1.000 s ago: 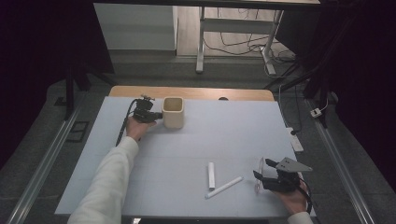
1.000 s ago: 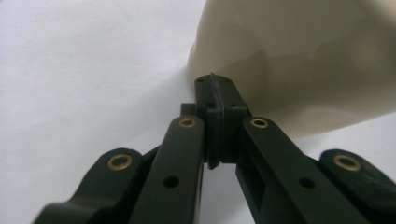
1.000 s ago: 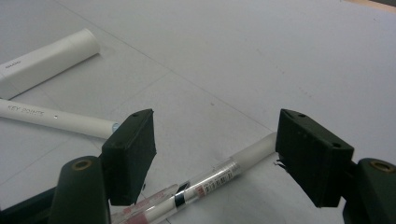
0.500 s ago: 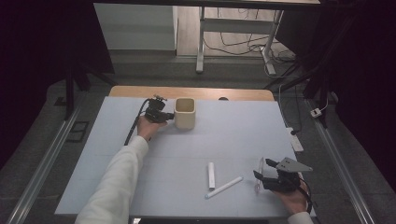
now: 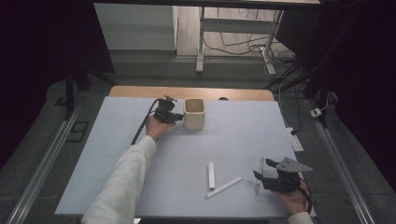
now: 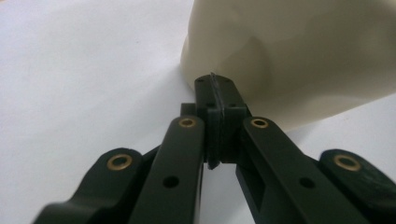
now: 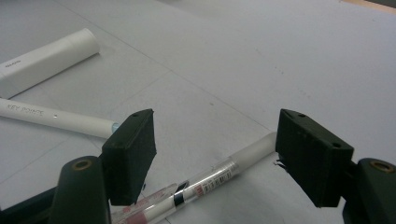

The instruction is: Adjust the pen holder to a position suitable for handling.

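A cream square cup point(image 5: 194, 114) stands upright on the far part of the pale table point(image 5: 243, 135). My left gripper point(image 5: 175, 116) is at the cup's left side. In the left gripper view its jaws point(image 6: 215, 91) are shut together with nothing between them, and their tips touch the cup's wall point(image 6: 289, 51). My right gripper point(image 5: 262, 169) rests near the front right edge, open. A clear pen point(image 7: 219, 172) lies on the table between and under its pads, untouched; the same pen point(image 5: 259, 175) lies just left of that gripper.
Two white markers lie near the front middle: a short capped one point(image 5: 211, 175) and a longer thin one point(image 5: 224, 186). In the right gripper view the short marker point(image 7: 46, 58) and the thin marker point(image 7: 56, 117) lie left of the jaws. A wooden strip point(image 5: 140, 91) borders the far edge.
The left gripper and the cream cup have both slid to the right along the far side of the table. The right gripper, pen and markers have stayed put.
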Tool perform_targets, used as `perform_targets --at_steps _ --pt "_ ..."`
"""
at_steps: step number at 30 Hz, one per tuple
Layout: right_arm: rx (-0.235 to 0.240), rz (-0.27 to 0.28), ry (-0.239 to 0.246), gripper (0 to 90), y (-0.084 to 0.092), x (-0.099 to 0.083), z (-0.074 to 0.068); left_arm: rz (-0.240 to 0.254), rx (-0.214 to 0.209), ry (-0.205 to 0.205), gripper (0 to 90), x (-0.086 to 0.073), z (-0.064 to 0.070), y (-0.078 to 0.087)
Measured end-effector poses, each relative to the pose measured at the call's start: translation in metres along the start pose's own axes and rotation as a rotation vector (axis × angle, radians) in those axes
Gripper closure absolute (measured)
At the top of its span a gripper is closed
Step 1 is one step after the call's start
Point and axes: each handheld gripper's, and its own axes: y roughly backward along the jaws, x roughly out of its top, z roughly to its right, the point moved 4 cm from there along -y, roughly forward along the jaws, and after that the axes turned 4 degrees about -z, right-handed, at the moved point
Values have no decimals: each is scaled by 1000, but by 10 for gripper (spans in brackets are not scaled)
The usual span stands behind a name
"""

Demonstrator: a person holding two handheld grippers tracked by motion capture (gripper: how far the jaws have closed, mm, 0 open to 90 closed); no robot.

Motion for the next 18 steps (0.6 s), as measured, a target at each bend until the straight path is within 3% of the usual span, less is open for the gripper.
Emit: perform_targets --at_steps 18 --pt "2 2 -1 286 -1 0 0 -17 19 -10 893 6 3 -5"
